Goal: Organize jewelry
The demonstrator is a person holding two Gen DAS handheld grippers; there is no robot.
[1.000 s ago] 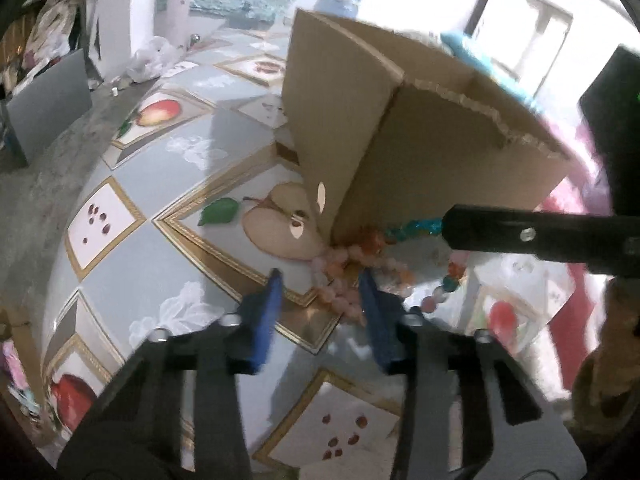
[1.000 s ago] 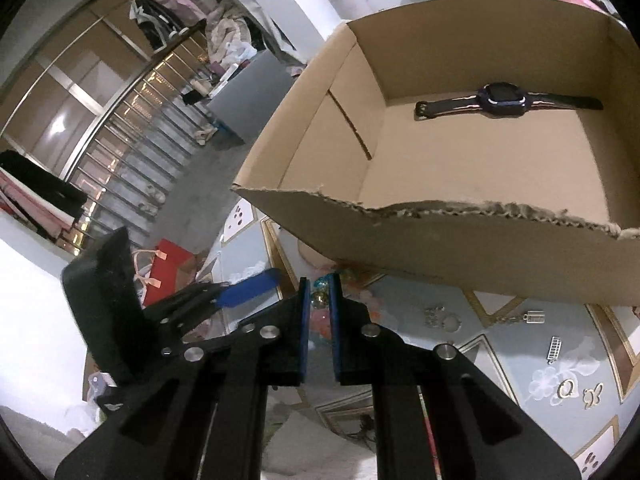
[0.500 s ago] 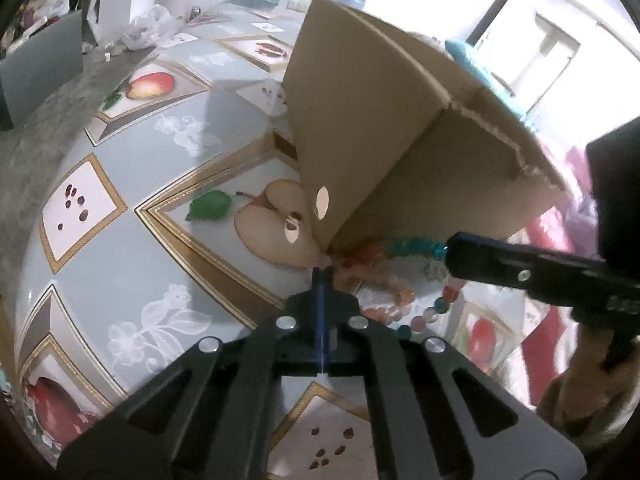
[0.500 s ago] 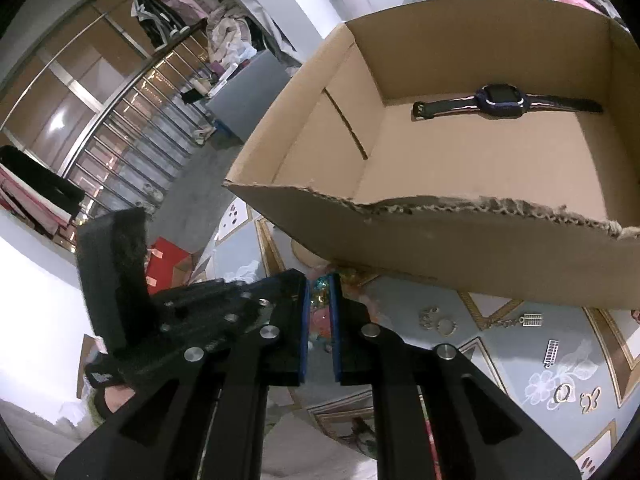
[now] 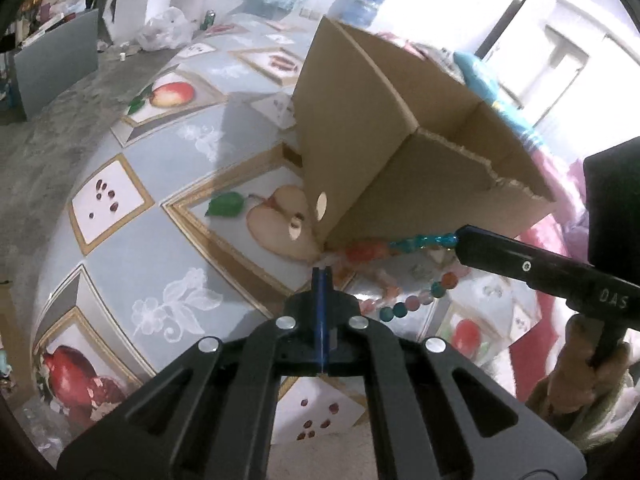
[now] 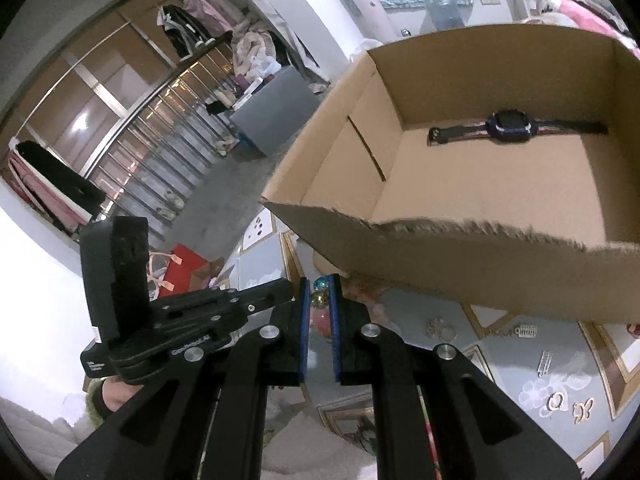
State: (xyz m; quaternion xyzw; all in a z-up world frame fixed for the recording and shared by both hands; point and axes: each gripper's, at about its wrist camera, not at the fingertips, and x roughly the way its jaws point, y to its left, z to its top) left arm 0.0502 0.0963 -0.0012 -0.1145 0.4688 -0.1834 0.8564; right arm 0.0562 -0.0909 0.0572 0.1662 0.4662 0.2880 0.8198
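Both grippers, left (image 5: 321, 274) and right (image 6: 320, 294), pinch the bead necklace (image 5: 404, 308) beside the cardboard box (image 6: 460, 264).

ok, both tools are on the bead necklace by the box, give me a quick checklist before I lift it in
1. Right tool shut on the bead necklace: ok, teal beads sit between its pads.
2. Left tool gripping the strand: cannot tell; it is fully shut, with pale beads at its tip.
3. Strand free of the cardboard box: not ok, it runs right against the bottom corner.
4. Room inside the box: ok, only a watch lies at the far wall.
5. Rest of the necklace off the tablecloth: not ok, a loop lies on it.
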